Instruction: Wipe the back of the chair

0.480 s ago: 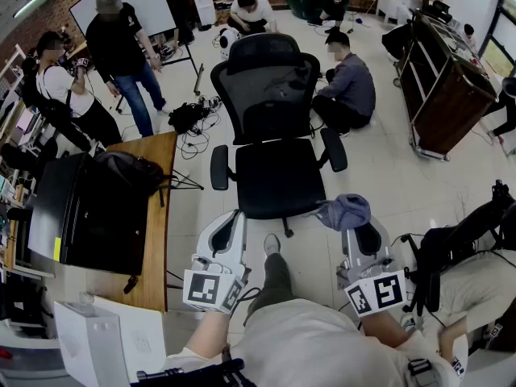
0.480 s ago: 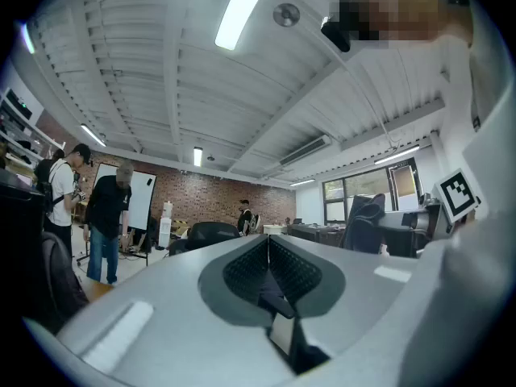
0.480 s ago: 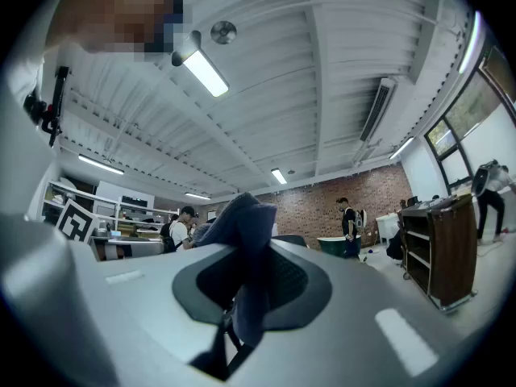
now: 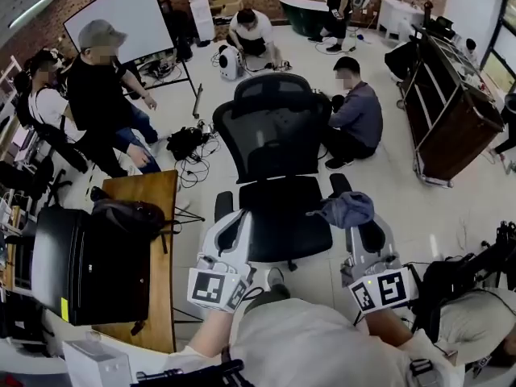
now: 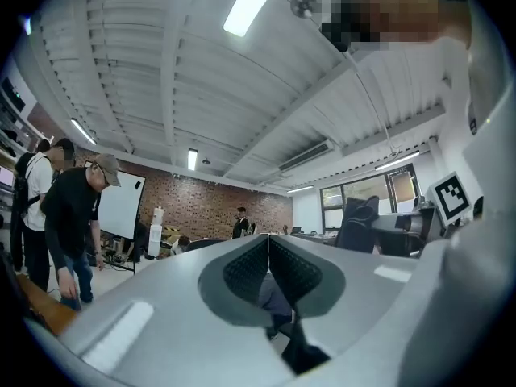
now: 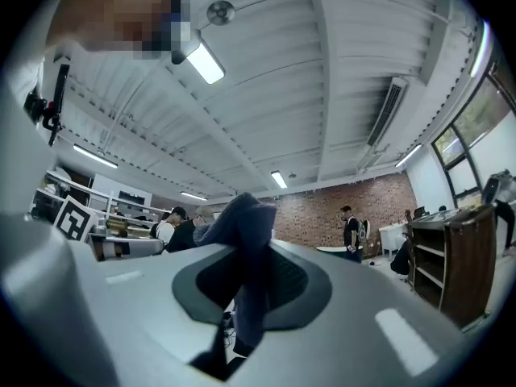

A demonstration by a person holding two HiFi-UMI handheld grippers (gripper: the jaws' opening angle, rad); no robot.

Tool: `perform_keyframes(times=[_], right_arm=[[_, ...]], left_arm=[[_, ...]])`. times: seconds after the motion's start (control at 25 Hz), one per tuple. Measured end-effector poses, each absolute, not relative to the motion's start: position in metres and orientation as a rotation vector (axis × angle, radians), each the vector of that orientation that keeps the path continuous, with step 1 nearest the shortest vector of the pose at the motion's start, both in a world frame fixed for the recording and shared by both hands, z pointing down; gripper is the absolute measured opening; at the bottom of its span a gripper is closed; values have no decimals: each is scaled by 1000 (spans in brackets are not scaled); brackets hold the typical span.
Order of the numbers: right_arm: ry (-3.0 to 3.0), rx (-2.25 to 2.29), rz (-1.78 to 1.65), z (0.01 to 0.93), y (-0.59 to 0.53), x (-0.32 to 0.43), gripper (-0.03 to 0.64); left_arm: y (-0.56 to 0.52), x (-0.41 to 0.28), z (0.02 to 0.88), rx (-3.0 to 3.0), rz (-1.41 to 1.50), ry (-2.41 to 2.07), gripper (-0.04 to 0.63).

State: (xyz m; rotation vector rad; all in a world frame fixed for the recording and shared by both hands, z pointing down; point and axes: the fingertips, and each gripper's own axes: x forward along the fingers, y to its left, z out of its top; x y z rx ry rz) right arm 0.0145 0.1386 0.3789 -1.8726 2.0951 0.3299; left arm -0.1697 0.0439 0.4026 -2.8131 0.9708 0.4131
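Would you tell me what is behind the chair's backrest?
A person sits on the floor just beyond the backrest; the floor straight behind it is covered.

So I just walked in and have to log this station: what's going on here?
A person faces a black office chair with a gripper in each hand. The right gripper is shut on a blue-grey cloth, held up near the seat's right front. The left gripper is shut with nothing in it. The cloth is short of the backrest, so no wiping is under way. Other people sit or stand beyond the chair.
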Motion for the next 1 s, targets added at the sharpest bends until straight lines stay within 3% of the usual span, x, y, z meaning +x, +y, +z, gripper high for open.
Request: perform_keyframes(times=[0.4,0.72,0.88,1.0], right_arm=[[2095,-1894,251,390,13,35,49],[2159,-1866,147,386,-37,93,49],[2198,-1882,131,421,-98,88,49],[2351,-1975,-77,480,-202,65,49]], left_arm=[[-82,-148,411,-2821,335,1027,61],[-110,-102,396,-2822,297,1133,61],[-113,-107,410,-2802,279,1191,61],[-116,-110,416,-2777,250,1226,61]])
